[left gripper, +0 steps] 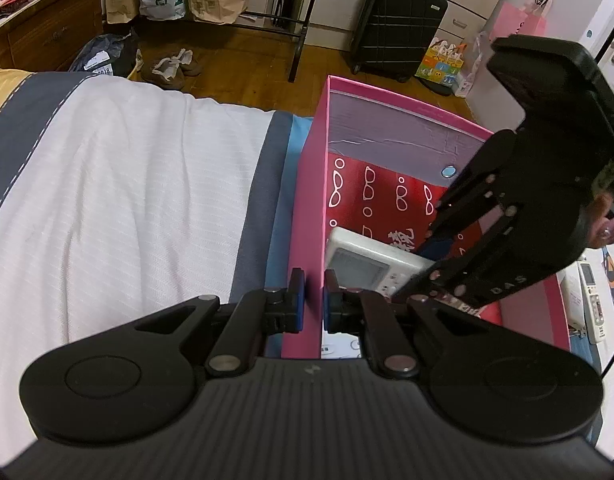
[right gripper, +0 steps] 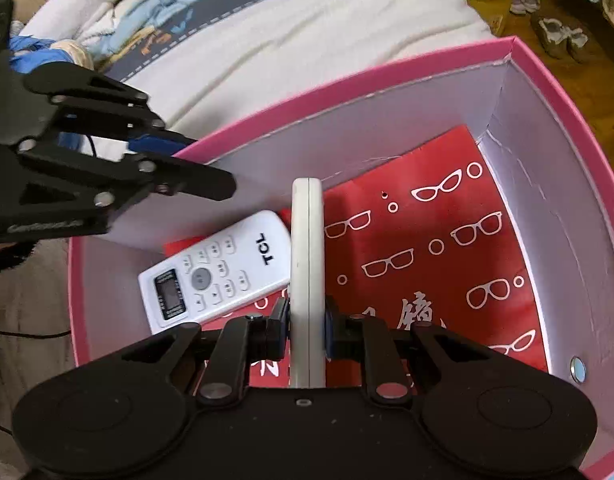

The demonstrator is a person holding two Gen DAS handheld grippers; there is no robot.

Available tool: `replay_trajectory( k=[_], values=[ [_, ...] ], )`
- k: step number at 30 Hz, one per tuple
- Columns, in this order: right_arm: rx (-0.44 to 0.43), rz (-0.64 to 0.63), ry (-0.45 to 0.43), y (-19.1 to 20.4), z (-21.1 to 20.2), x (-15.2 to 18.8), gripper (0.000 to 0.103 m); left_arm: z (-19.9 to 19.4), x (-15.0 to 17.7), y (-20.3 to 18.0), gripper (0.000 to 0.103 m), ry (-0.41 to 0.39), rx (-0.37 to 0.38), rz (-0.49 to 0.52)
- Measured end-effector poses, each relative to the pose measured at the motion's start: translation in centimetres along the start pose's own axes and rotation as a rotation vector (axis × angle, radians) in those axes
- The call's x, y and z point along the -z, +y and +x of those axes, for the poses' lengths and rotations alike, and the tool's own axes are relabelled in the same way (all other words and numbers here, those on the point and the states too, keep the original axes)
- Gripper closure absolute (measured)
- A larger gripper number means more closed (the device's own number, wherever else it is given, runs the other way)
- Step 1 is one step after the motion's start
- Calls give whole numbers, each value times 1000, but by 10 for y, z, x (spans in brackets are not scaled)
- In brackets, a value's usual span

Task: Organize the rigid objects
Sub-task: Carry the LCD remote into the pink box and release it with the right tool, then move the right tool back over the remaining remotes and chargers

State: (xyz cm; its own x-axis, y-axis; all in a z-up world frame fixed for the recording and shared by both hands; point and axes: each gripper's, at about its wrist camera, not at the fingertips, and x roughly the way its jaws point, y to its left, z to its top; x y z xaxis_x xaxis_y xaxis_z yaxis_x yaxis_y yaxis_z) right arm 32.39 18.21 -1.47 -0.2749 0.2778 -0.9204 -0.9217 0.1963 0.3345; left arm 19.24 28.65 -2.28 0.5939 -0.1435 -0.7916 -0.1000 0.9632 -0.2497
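A pink box (left gripper: 307, 200) (right gripper: 347, 92) stands on the bed, lined with a red sheet printed with glasses (right gripper: 435, 240). My left gripper (left gripper: 312, 304) is shut on the box's left wall, one pad each side; it also shows in the right wrist view (right gripper: 163, 148). My right gripper (right gripper: 306, 330) is inside the box, shut on a white remote (right gripper: 307, 248) held on edge. It also shows in the left wrist view (left gripper: 487, 232), with the held remote (left gripper: 367, 264) at its tips. A white TCL remote (right gripper: 219, 268) lies flat on the box floor.
The box rests on a white and grey bedspread (left gripper: 127, 200). Another white remote (left gripper: 591, 296) lies on the bed to the right of the box. Beyond the bed are a wooden floor, shoes (left gripper: 171, 66), a black suitcase (left gripper: 395, 24) and paper bags.
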Motion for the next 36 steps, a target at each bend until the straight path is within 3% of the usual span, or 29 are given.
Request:
replay_trajectory(
  k=[5,13,16,20,22,26,30,36],
  values=[
    [16,-36,7,-2,5,-4,81,0,0,-1,96,0,-1,-2],
    [110,-54,-4,6,10,-3,69,-2,1,0,95,1,3,-10],
    [166,-47,-38,7,4,-2,55,-3,0,1,95,1,5,-11],
    [277,-26,-58,11,-10,2,47,-2,0,2,95,4,7,-14],
    [325,1,-125,16,-27,12,47,-3,0,3,95,5,12,-18],
    [316,117,-281,32,-59,45,47,-2,-1,5,95,4,16,-15],
    [360,194,-398,62,-85,84,47,-1,0,6,95,0,16,-24],
    [302,419,-560,82,-121,155,47,2,-3,2,95,18,3,-9]
  ],
)
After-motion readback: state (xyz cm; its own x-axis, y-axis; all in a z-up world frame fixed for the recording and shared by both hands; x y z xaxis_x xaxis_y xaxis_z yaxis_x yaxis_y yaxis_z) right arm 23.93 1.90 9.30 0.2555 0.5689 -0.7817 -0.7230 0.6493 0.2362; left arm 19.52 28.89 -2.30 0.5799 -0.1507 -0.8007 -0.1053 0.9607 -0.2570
